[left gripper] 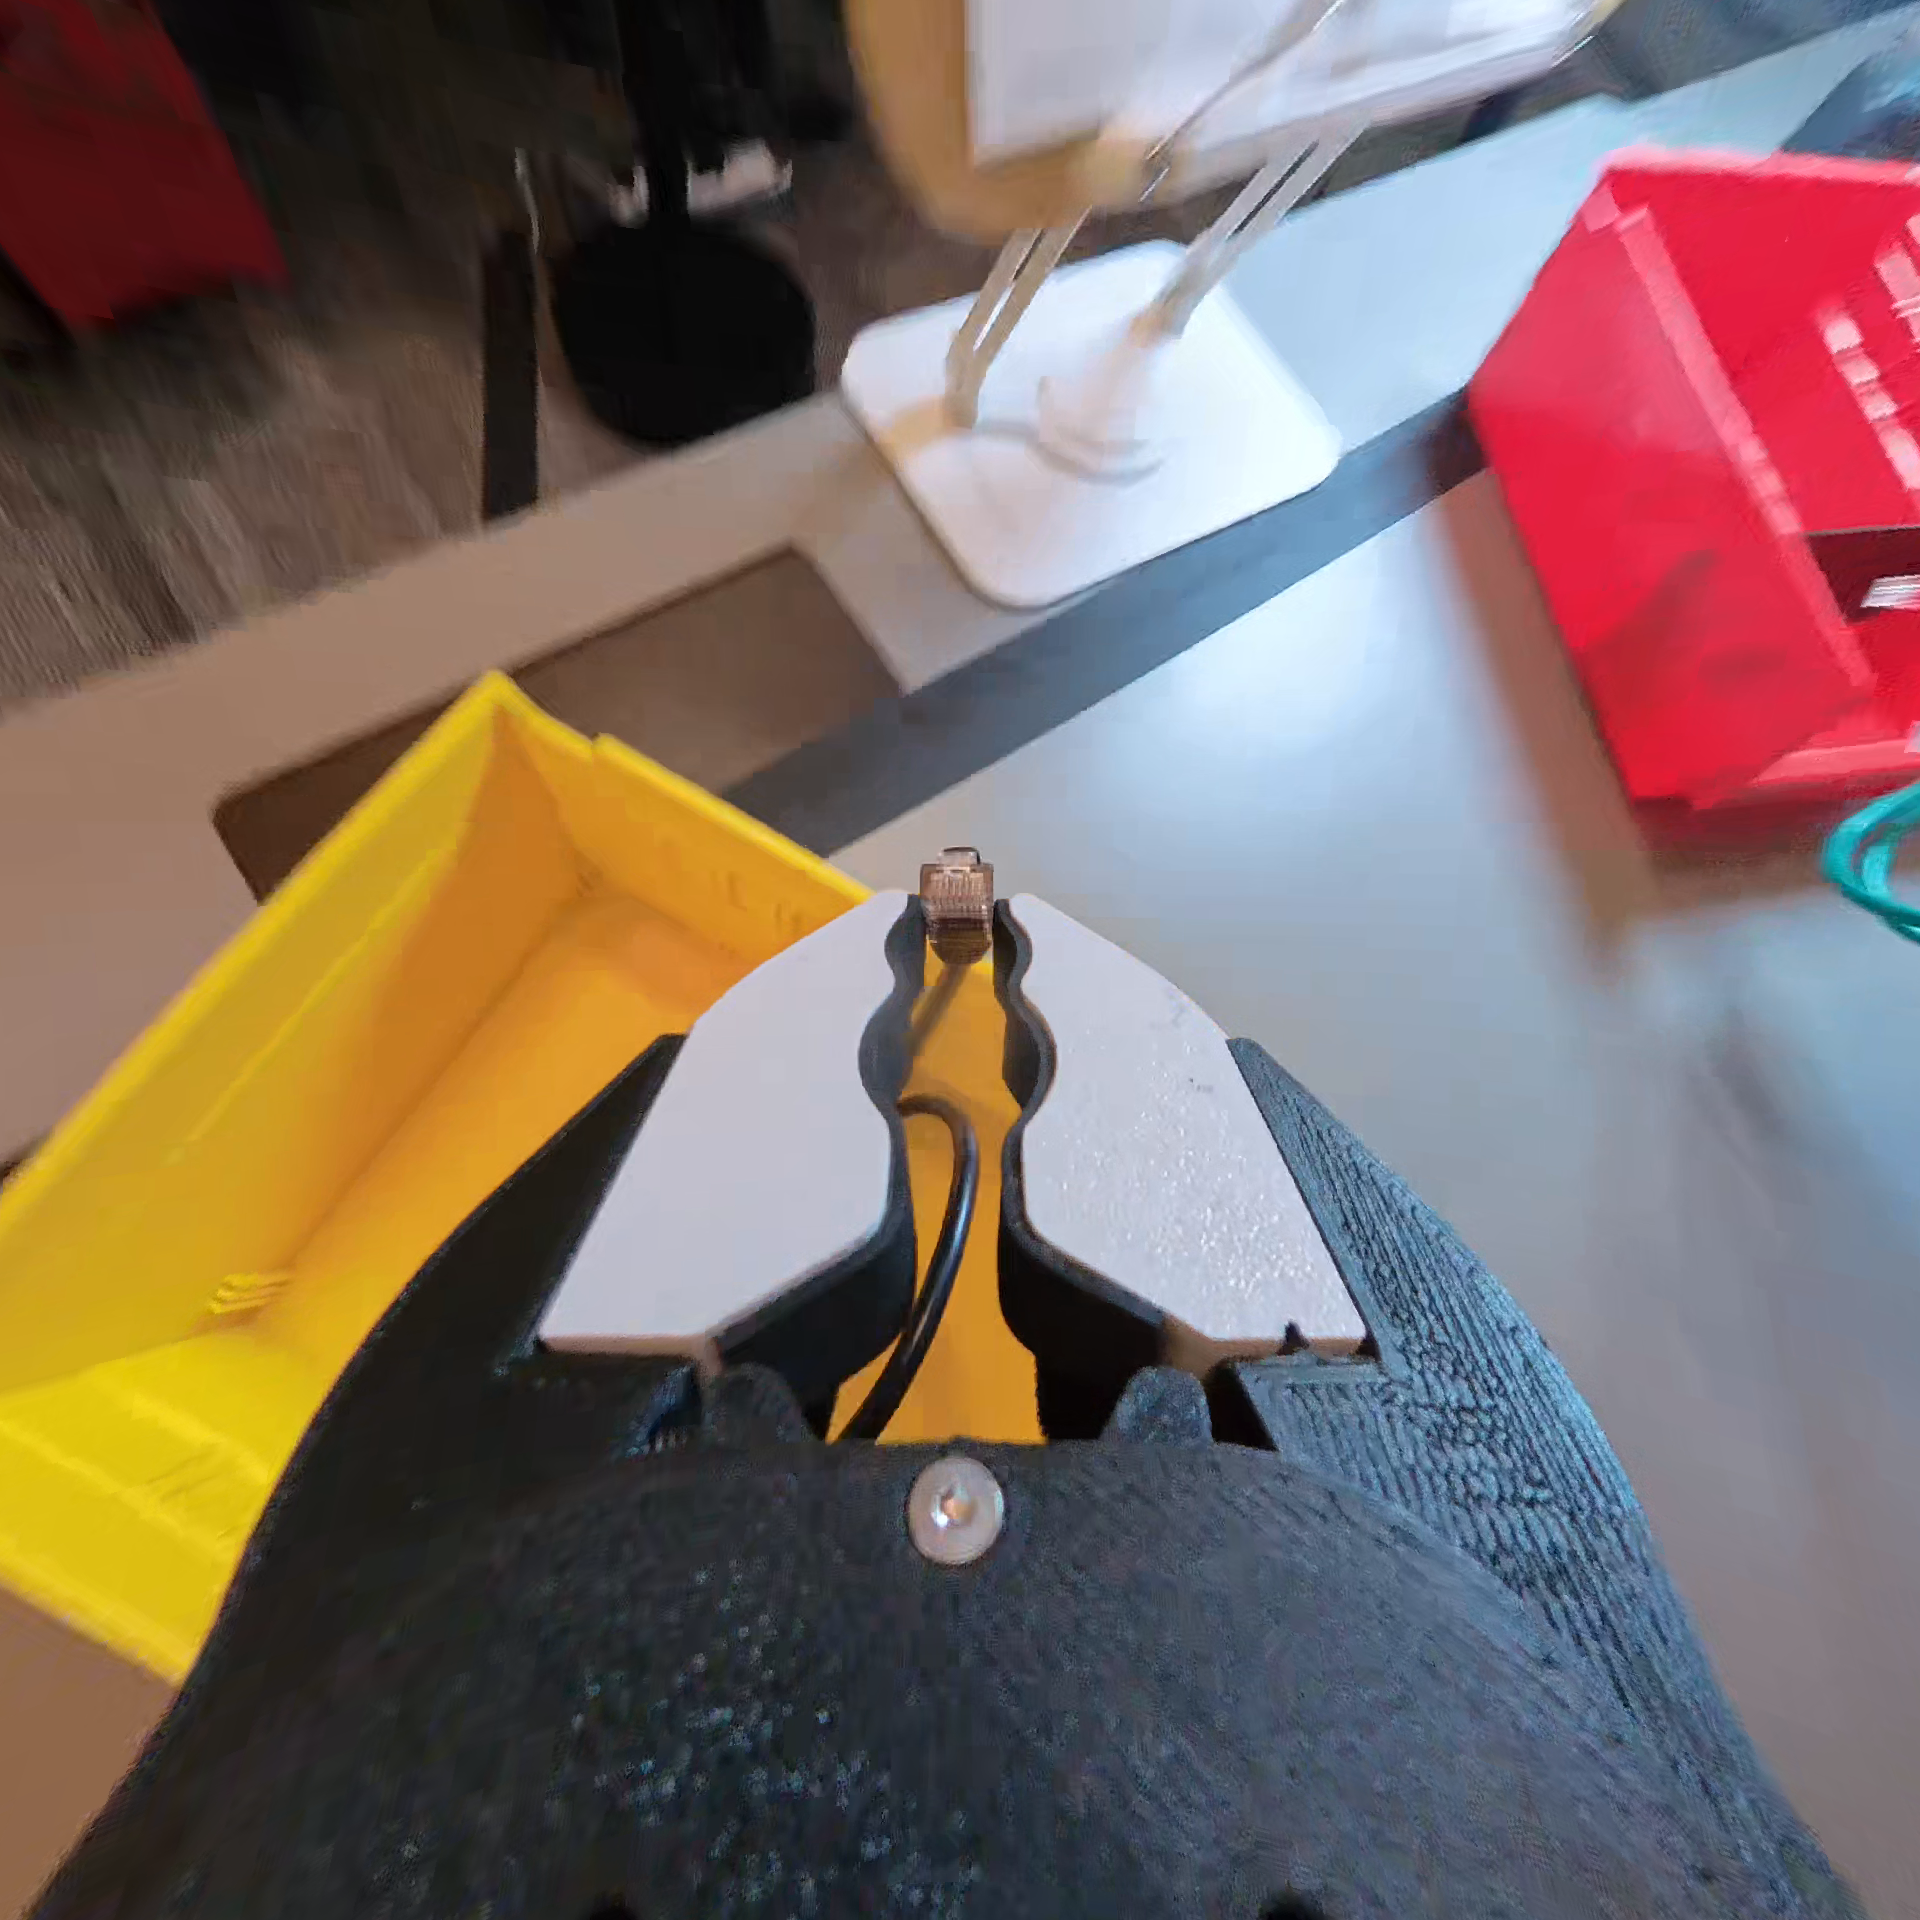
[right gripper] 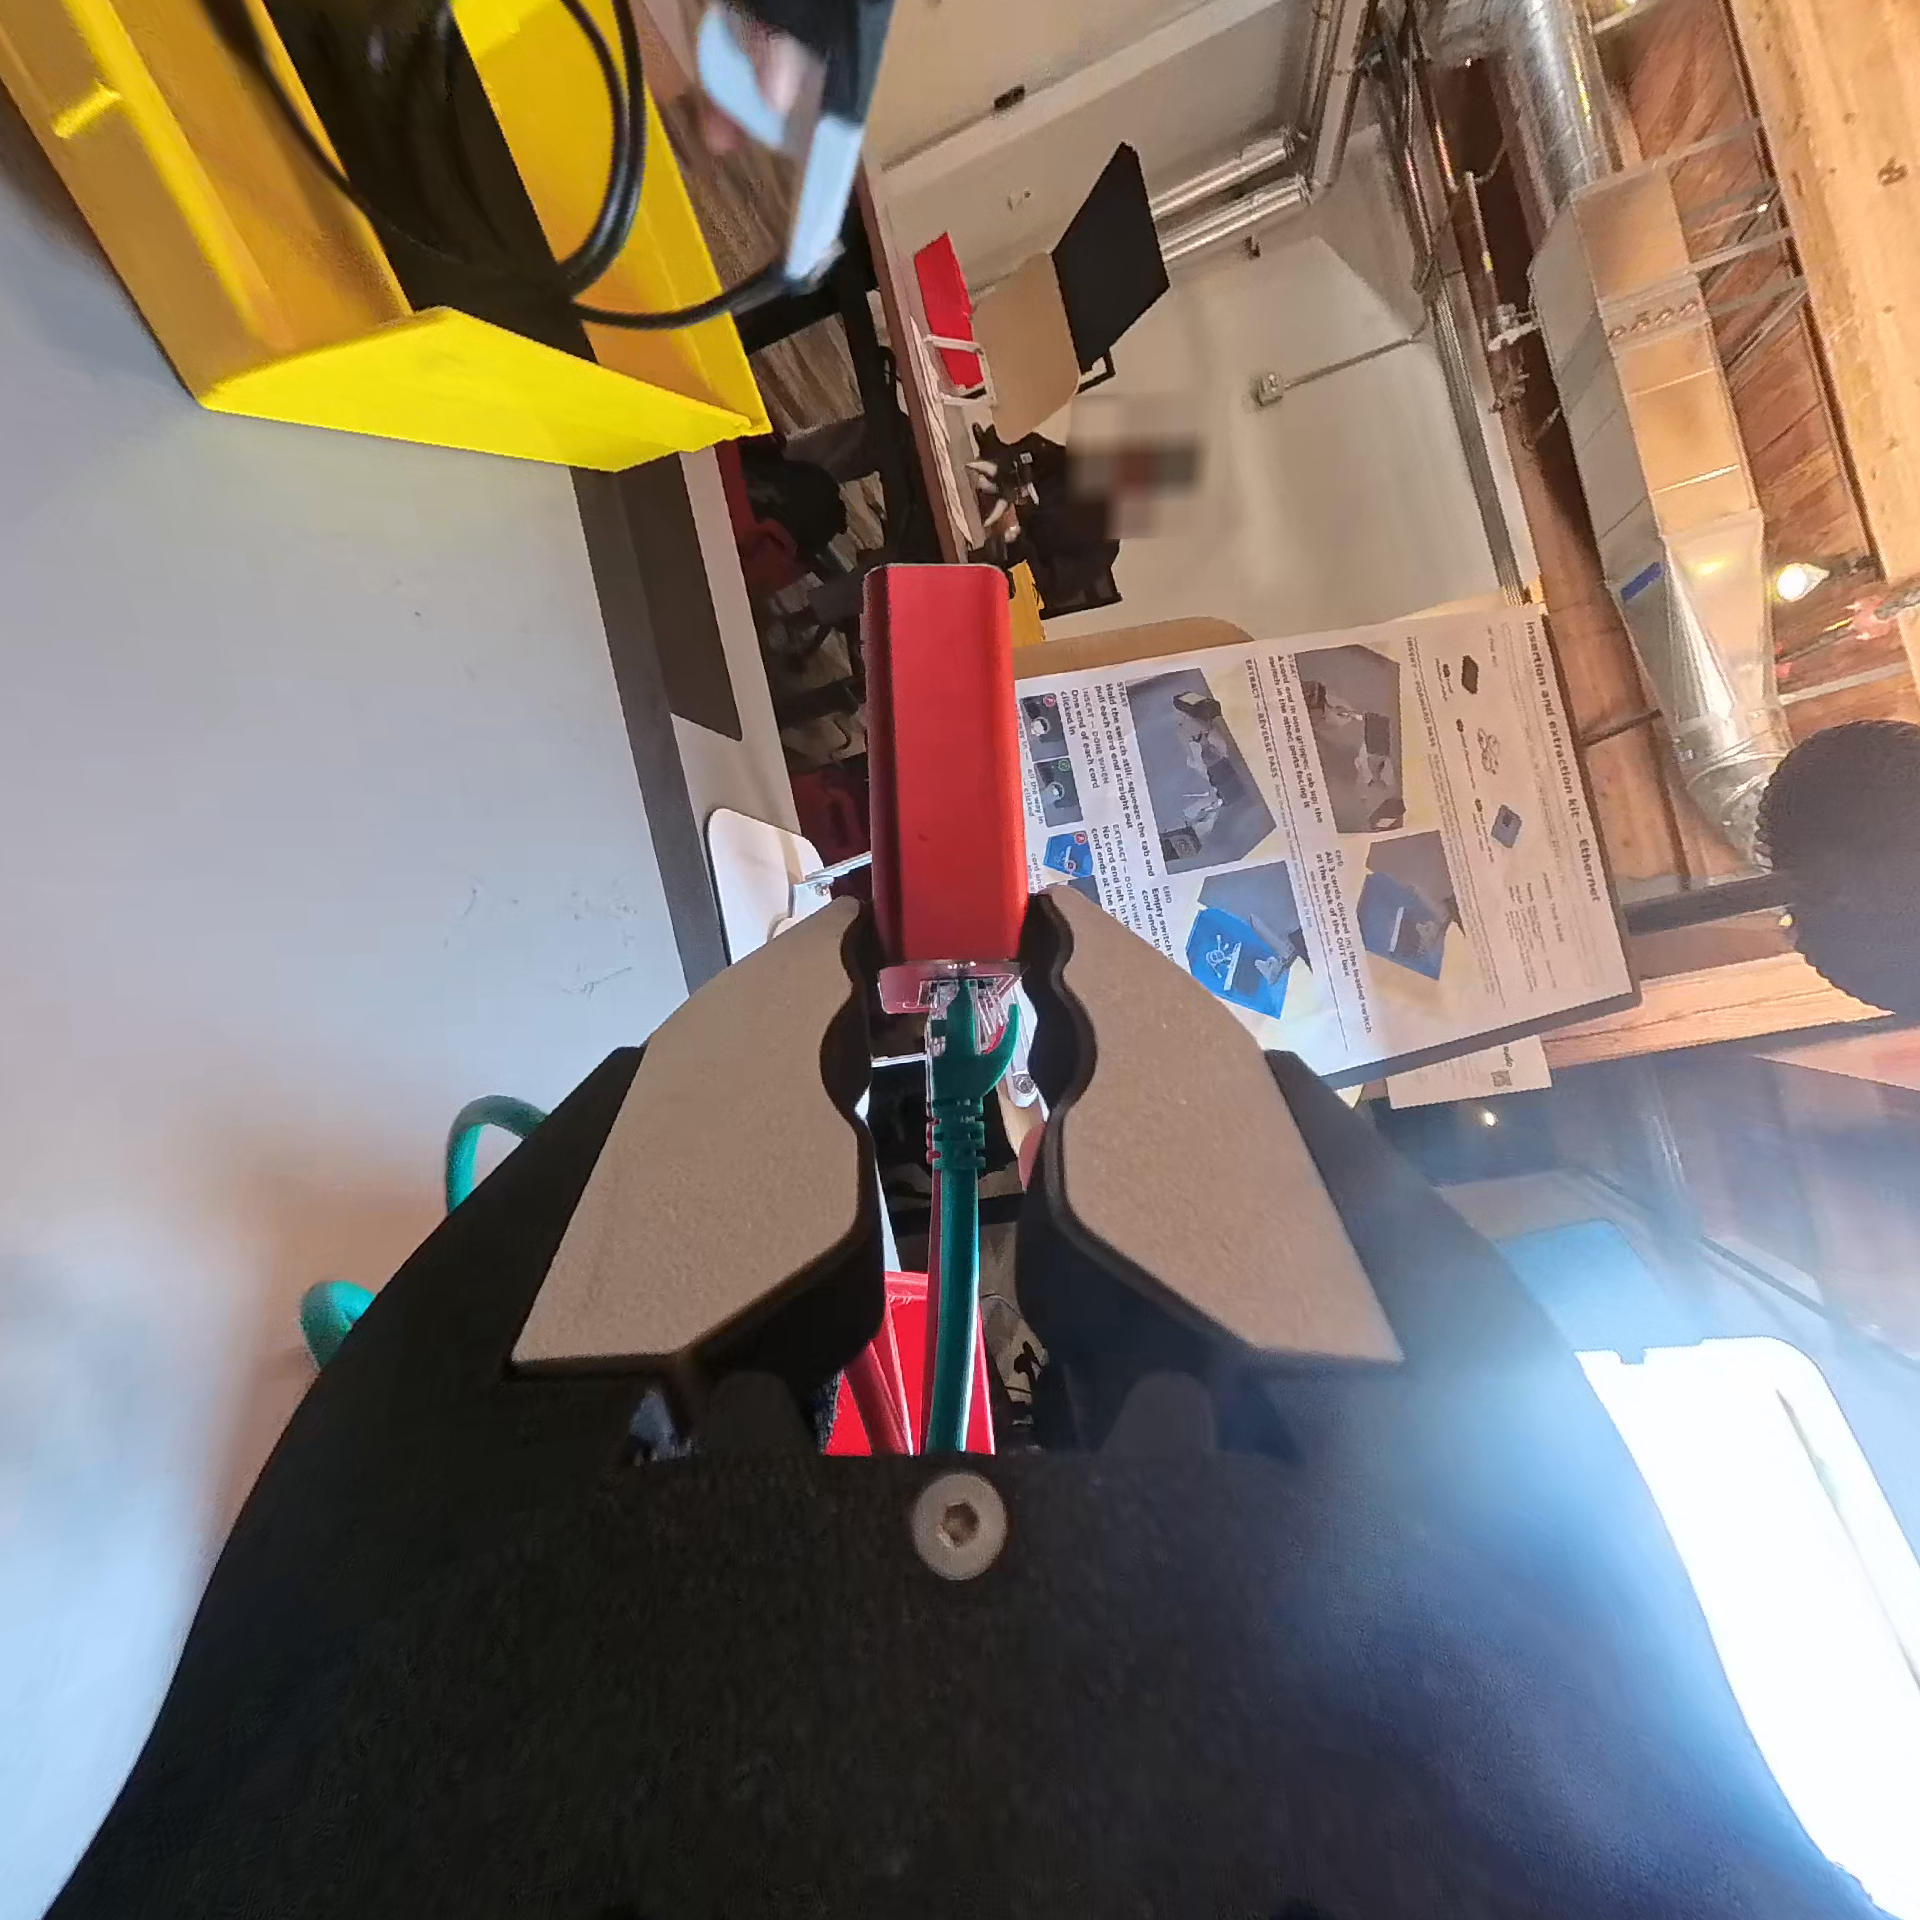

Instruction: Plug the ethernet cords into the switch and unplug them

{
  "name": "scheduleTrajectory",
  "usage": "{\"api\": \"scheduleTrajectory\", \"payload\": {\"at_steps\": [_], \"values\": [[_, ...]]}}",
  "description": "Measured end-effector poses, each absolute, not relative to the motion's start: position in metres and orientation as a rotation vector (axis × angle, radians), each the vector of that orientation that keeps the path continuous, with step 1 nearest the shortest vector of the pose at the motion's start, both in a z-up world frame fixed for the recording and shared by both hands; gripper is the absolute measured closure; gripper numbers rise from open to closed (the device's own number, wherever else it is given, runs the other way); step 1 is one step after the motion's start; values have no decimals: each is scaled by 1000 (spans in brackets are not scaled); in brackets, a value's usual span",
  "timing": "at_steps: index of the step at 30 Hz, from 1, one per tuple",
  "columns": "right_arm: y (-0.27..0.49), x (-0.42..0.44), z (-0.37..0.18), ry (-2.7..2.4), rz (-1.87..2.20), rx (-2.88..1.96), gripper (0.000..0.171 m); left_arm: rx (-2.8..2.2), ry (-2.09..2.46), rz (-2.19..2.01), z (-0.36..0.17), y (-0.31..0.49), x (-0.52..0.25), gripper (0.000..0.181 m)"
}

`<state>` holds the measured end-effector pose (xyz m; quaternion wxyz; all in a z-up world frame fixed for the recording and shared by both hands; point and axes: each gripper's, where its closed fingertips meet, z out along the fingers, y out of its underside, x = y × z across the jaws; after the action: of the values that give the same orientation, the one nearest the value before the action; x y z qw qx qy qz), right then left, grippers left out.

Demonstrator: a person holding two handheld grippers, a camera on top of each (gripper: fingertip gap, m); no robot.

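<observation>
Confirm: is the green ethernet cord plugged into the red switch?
Plugged in: green ethernet cord has its clear connector seated in the red switch end.

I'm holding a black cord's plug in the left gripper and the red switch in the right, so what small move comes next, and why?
Probably bring the left gripper across to the red box-shaped switch and line its clear plug on the thin black cord up with a free port. The right gripper clamps the switch, whose port face already holds a green ethernet cord, while the black cord's plug is free above the grey table.
</observation>
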<state>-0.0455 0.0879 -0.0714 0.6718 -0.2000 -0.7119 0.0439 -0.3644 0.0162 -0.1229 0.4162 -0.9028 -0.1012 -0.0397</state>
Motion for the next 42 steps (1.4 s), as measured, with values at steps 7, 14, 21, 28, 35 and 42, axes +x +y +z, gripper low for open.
{"api": "scheduleTrajectory", "payload": {"at_steps": [7, 14, 21, 28, 35, 42], "values": [[89, -41, -51, -1559, 85, -480, 145, -1851, 220, -131, 5, 10, -219, 169], [109, -30, -11, -1468, 68, -586, 145, -1332, 627, -408, -3, -3, -81, 169], [120, -33, -30, -1503, 129, -638, 144, -1594, 843, -949, -128, -21, -58, 168], [118, -35, -38, -1534, 151, -649, 144, -1959, 863, -946, -164, -46, -77, 145], [119, -33, -40, -1543, 162, -661, 144, -1974, 562, -520, -137, -5, -121, 151], [124, -33, -44, -1551, 160, -683, 144, -2196, 384, -420, -204, 58, -94, 153]]}}
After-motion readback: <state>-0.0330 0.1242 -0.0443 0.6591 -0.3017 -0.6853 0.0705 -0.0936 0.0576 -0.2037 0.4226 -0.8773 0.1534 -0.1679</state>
